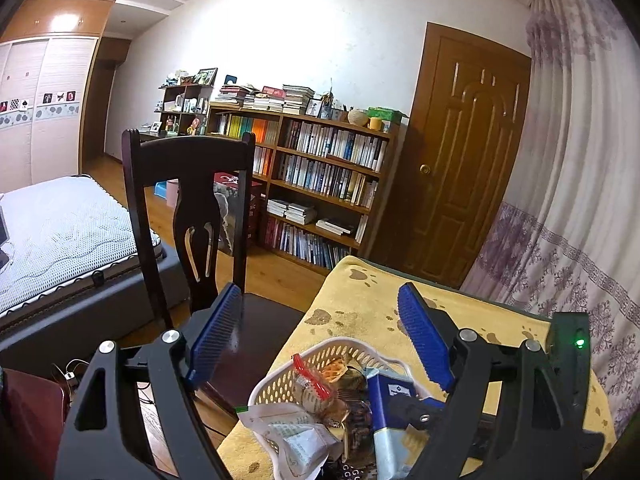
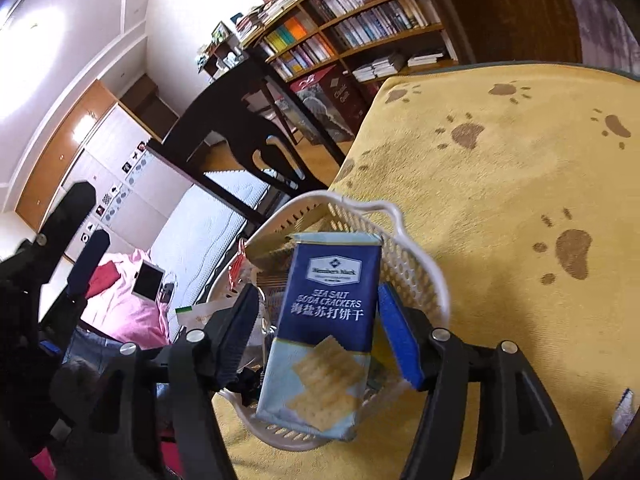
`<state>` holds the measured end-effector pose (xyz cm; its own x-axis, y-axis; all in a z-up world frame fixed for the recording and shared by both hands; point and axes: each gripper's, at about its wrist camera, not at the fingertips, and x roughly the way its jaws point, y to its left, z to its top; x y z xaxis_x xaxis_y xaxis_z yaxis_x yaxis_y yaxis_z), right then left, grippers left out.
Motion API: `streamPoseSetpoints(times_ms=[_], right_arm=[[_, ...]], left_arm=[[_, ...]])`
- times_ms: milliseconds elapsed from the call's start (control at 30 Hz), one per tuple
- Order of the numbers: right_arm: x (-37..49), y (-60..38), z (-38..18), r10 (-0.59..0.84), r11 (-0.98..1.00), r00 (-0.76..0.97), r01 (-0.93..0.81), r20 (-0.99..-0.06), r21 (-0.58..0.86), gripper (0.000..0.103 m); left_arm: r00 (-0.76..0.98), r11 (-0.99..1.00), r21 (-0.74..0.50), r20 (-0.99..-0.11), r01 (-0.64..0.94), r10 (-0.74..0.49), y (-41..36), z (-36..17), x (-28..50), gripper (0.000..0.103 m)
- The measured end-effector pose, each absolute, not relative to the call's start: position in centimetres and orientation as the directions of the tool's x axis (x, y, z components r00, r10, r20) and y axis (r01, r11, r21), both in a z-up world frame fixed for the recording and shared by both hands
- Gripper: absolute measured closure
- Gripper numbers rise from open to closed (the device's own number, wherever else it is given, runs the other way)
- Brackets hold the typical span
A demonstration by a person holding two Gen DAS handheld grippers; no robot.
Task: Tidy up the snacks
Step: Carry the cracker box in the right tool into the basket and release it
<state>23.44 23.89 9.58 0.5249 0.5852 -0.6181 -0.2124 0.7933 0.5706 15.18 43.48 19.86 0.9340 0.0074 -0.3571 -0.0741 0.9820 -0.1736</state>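
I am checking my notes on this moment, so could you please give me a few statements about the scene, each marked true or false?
1. The white basket sits on a yellow cloth with paw prints. True.
2. The basket is empty. False: it holds several snack packets, among them a blue cracker packet.
3. The left gripper is open. True.
4. The left gripper holds the cracker packet. False: nothing is between its fingers; the packet stands between the fingers of the right gripper.
5. A dark wooden chair stands beside the table. True.
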Motion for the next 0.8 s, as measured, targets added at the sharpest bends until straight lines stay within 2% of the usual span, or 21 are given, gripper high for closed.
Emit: streamPoseSetpoints(times_ms=[300,633,800], right_arm=[[20.6,22.0,9.8,0.614,0.769,0.523,-0.228,-0.592,0.597,0.041],[20.1,25.6,8.4,0.677,0.729,0.424,-0.271,-0.602,0.629,0.039],[20.0,25.9,8.1,0.669,0.738,0.427,-0.283,-0.608,0.613,0.039]], left_arm=[[0.935,0.982,-0.172,-0.354,-0.074,0.009,43.4,20.2,15.0,0.021],[0.937,0.982,-0.173,-0.350,-0.071,0.006,43.4,20.3,14.9,0.021],[0.936,0.982,-0.174,-0.351,-0.073,0.008,43.1,20.3,14.8,0.021]])
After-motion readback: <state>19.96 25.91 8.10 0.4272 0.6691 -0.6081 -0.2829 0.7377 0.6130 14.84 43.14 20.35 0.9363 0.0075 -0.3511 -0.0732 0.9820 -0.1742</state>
